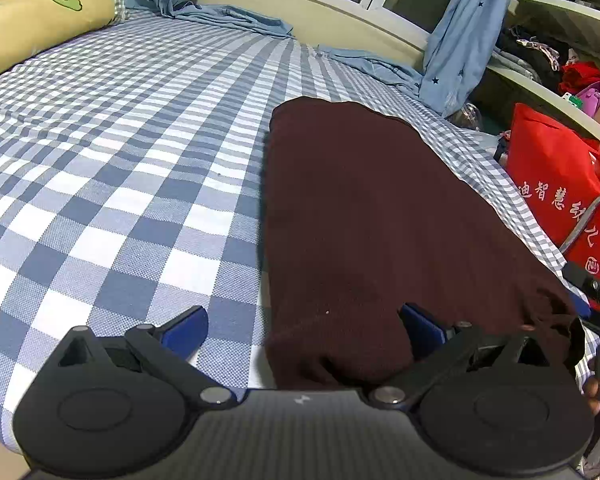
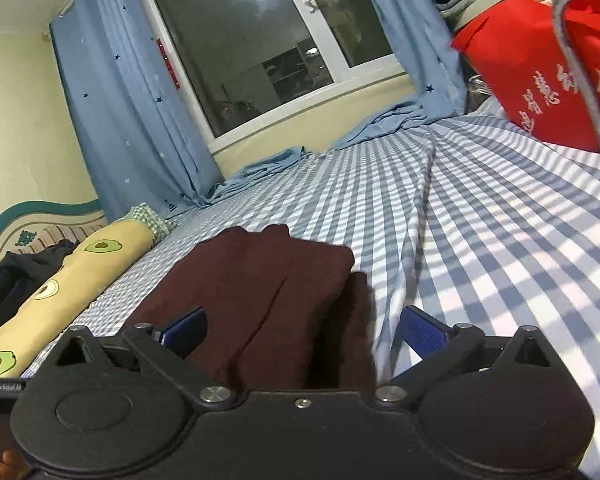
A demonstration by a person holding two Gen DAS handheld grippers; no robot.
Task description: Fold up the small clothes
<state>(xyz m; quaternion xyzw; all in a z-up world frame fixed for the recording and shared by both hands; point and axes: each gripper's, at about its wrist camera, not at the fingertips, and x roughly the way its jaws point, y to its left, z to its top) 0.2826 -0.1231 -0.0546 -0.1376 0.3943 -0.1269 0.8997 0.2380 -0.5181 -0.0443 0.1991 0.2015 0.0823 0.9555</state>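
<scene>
A dark maroon garment (image 1: 380, 216) lies folded lengthwise on the blue checked bedsheet (image 1: 120, 160). My left gripper (image 1: 304, 330) is open over its near left edge: the left finger is above bare sheet and the right finger rests on the cloth. From the right wrist view the same maroon garment (image 2: 260, 288) shows layered folds. My right gripper (image 2: 304, 332) is open, straddling the garment's near end, with its left finger over cloth and its right finger over the sheet.
A yellow avocado-print bolster (image 1: 40, 20) lies at the far left of the bed. Blue curtains (image 2: 120, 100) pool on the sheet under the window. A red bag (image 1: 560, 184) stands beside the bed's right edge. Dark clothes (image 2: 16, 276) sit by the headboard.
</scene>
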